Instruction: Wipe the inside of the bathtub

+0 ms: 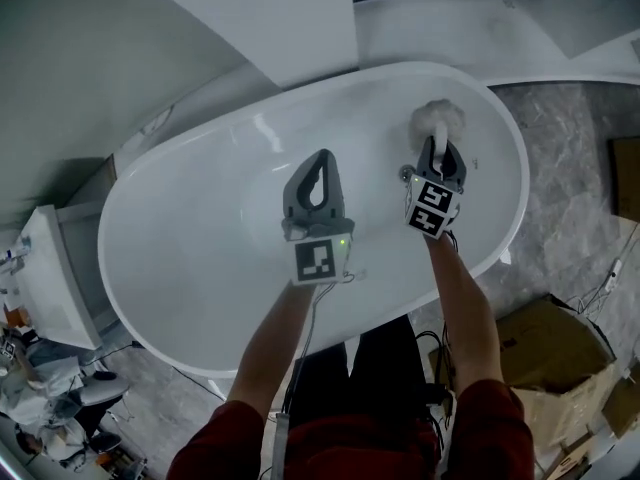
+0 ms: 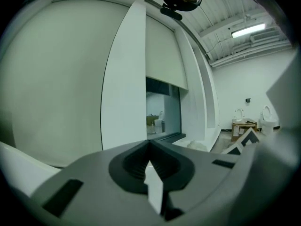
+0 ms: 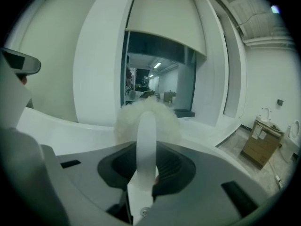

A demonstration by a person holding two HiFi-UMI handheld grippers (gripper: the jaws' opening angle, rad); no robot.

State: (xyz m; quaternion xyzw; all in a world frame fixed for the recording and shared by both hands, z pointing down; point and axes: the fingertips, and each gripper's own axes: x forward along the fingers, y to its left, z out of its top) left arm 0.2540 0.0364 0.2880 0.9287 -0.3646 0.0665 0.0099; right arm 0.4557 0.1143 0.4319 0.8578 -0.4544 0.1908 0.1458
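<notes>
A white oval bathtub [image 1: 200,258] fills the middle of the head view. My right gripper [image 1: 437,144] is inside it toward the far right end, shut on the white handle [image 3: 146,135] of a fluffy white scrubber [image 1: 439,118]. The scrubber's head [image 3: 150,114] sticks out past the jaws, near the tub's far wall. My left gripper [image 1: 319,158] hovers over the tub's middle with its jaws shut and nothing held between them. In the left gripper view the gripper [image 2: 149,147] points up at the wall, and the tub is hidden there.
A small metal fitting [image 1: 406,174] sits on the tub wall beside the right gripper. A white wall panel [image 1: 270,18] stands behind the tub. Cardboard boxes [image 1: 560,353] lie on the marble floor at the right. A white fixture [image 1: 45,278] and clutter [image 1: 50,408] are at the left.
</notes>
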